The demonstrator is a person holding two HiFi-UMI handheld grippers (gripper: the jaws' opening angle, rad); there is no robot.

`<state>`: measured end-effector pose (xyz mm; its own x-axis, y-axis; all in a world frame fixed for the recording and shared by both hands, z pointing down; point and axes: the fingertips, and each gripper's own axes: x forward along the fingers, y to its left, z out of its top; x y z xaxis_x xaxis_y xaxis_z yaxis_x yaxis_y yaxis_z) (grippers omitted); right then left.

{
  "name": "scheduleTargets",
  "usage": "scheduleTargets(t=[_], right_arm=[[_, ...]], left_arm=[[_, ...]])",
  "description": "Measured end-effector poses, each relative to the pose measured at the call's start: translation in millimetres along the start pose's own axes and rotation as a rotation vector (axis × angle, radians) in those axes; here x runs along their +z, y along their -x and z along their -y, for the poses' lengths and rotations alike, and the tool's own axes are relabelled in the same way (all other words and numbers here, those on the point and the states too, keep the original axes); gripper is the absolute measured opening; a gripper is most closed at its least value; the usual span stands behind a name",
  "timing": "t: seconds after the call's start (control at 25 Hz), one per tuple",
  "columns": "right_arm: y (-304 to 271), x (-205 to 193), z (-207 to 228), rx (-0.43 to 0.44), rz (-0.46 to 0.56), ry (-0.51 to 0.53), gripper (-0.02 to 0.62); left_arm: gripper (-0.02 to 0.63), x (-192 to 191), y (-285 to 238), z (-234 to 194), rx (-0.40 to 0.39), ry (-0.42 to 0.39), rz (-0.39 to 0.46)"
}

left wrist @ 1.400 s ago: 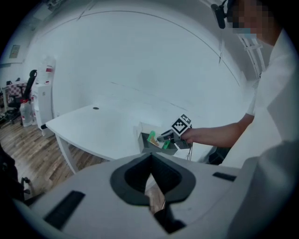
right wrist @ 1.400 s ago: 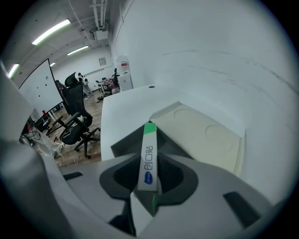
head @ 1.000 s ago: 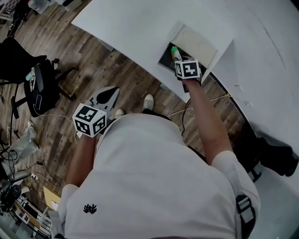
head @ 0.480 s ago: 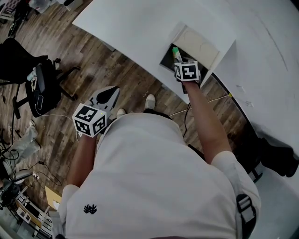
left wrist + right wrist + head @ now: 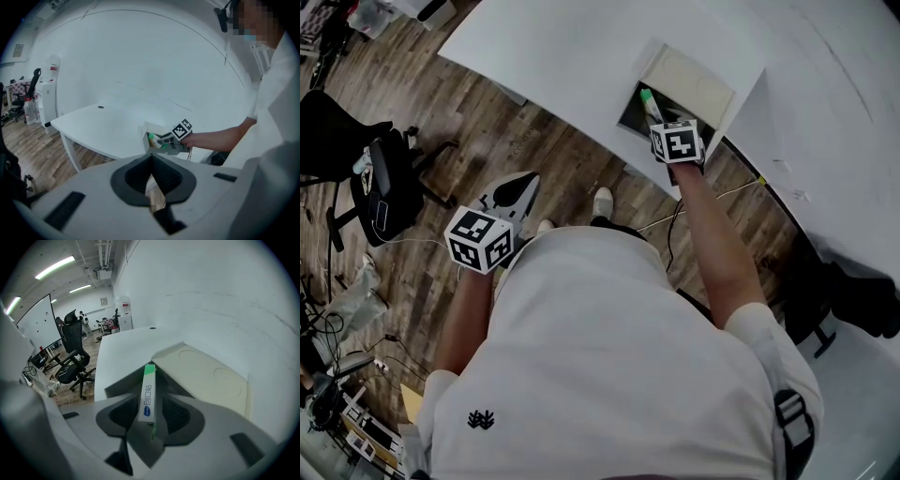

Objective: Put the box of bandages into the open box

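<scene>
The box of bandages (image 5: 147,394), narrow, white with a green end, stands on edge between the jaws of my right gripper (image 5: 151,420). The jaws are opening and a thin gap shows beside the box. Its green end (image 5: 648,99) points into the dark inside of the open box (image 5: 689,80), a white carton with raised flaps on the white table (image 5: 553,47). My right gripper (image 5: 654,114) hovers at the carton's near edge. My left gripper (image 5: 514,195) hangs over the floor by my left side, shut and empty (image 5: 151,173).
A black office chair (image 5: 380,178) stands on the wood floor at the left, and more chairs (image 5: 75,366) show farther back. A cable (image 5: 712,202) runs across the floor under the table's near edge. My shoes (image 5: 598,202) are close to that edge.
The right gripper has stayed at the open carton with the green-ended box pointing in. The left gripper has not moved. The view has shifted slightly.
</scene>
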<state>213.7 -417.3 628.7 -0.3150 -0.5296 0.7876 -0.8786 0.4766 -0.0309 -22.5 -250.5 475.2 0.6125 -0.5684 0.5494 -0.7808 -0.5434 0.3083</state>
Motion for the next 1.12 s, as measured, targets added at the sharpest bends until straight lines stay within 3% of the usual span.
scheduleTargets(t=[0.52,0.88,1.12], right_arm=[[71.2,3.0,-15.2,-0.075,0.137,-0.050,0.163],[122.1,-31.8,-53.9,-0.136,0.190,-0.127,0.061],[145.9,-63.4,-111.7,-0.089,0.184,-0.181,0.014]], left_arm=[[0.006,-11.6,15.7,14.6,-0.106,-0.066,0.003],[0.006,-34.7,48.8,11.8,-0.184,-0.094,0.014],[0.006,-56.2,72.5,6.3,-0.226,-0.088,-0.003]])
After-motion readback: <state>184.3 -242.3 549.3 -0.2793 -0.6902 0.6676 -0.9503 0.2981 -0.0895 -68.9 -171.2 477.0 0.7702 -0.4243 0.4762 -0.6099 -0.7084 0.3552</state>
